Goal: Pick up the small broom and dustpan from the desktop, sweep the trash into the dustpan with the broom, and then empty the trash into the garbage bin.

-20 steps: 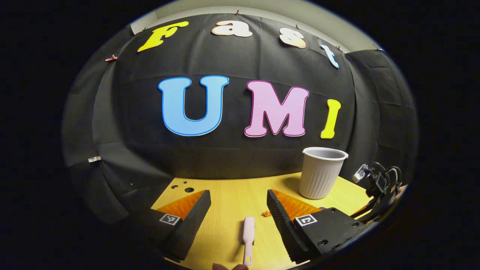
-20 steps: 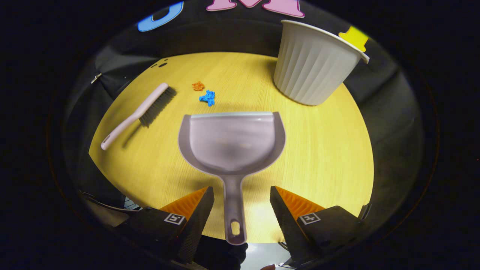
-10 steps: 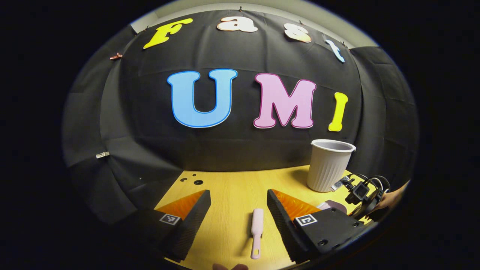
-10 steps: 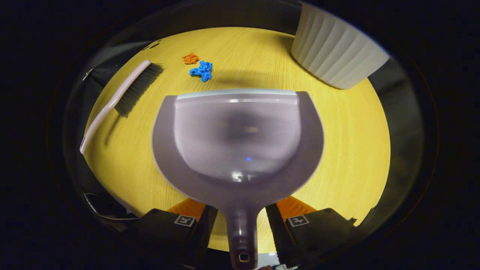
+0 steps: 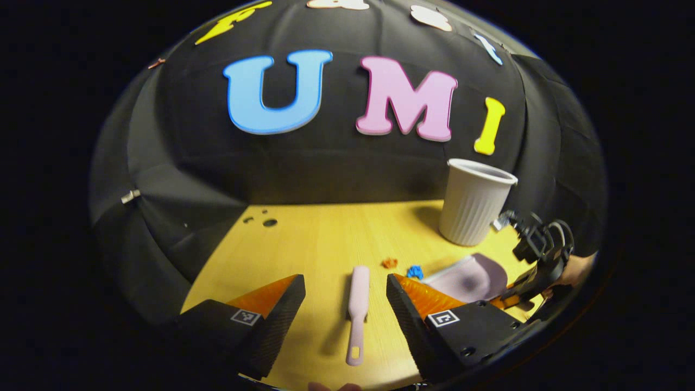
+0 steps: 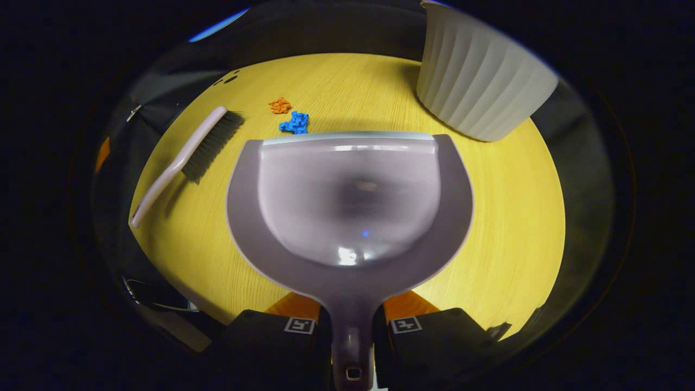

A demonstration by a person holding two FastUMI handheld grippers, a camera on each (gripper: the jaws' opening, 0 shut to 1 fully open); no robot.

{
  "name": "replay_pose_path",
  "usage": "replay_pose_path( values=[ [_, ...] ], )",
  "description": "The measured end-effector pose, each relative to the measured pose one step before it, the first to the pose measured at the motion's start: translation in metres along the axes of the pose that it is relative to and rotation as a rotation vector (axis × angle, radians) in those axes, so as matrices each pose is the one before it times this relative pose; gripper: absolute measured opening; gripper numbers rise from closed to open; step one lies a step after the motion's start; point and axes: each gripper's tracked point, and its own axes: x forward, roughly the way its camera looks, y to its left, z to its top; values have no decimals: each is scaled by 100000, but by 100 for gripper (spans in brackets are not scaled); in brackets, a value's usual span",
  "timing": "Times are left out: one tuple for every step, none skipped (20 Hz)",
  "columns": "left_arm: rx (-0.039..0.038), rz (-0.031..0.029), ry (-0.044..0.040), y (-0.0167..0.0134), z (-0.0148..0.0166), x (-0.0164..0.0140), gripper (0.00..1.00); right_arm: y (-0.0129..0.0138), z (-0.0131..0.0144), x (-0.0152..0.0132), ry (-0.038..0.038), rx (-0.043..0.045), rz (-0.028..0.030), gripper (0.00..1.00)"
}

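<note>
**Right gripper clamped on dustpan handle; left gripper spread over broom**

Right gripper view: the right gripper point(image 6: 352, 326) has both fingers pressed against the handle of the grey dustpan point(image 6: 350, 201), one on each side. The pan faces away from the camera w/ its front lip toward the back of the yellow wood desktop point(image 6: 505, 217). A blue scrap of trash point(image 6: 295, 123) sits just beyond the lip, near its left end; an orange scrap point(image 6: 280, 105) lies a bit farther back, apart from the blue one. The small pink broom point(image 6: 187, 157) lies on the desktop to the left of the pan, bristles on the side facing the pan, handle end pointing toward the near edge. The white ribbed garbage bin point(image 6: 480, 81) stands upright at back right.

Left gripper view: the left gripper point(image 5: 346, 293) has its fingers wide apart, nothing between them touched. The broom point(image 5: 357, 309) lies flat on the desktop btwn them, handle end nearest the camera. Orange scrap point(image 5: 389, 263) & blue scrap point(image 5: 415, 271) lie just right of the broom's far end. Dustpan point(image 5: 467, 278) shows farther right, w/ the other gripper and a hand point(image 5: 573, 270) behind it. Bin point(image 5: 473, 203) stands upright beyond the pan.
</note>
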Motion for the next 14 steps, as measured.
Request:
replay_pose_path(
  values=[
    [159,-218,5908,20,-1254,594,96,-396,-44,-450,-130,-921,-637,36],
    [-319,-364,5263,-57,-1220,1028,96,-297,-158,-371,-49,-222,-226,36],
    [-668,-718,4913,-163,-891,805,96,-176,-169,-228,379,142,57,36],
    [-156,-792,5020,-251,-1144,996,96,-151,-195,-190,581,280,70,35],
    [548,-734,4651,-208,-851,912,96,-217,-218,-148,-61,-141,-253,35],
    [948,-34,3374,26,-673,1110,96,-205,-69,-90,-104,-563,-291,35],
    [1097,215,2422,-1,-283,849,96,-151,-213,-76,240,-562,-345,35],
    [980,485,2929,-164,-488,856,96,-101,-143,-80,321,-380,-216,35],
    [869,336,2592,50,-441,563,96,-28,-45,-94,109,106,103,36],
    [330,110,2495,42,-414,695,96,14,-16,-102,-270,345,133,36],
    [-237,-165,1954,-45,-314,786,95,-26,13,-8,-231,147,36,35],
    [-423,-75,2883,46,-533,713,95,-90,-17,-4,32,49,-150,36],
    [-309,-375,2679,-6,-458,679,94,-128,-70,8,163,127,-352,36],
    [-86,-308,2156,-25,-457,394,94,-118,-64,-63,87,355,-222,36]
  ],
)
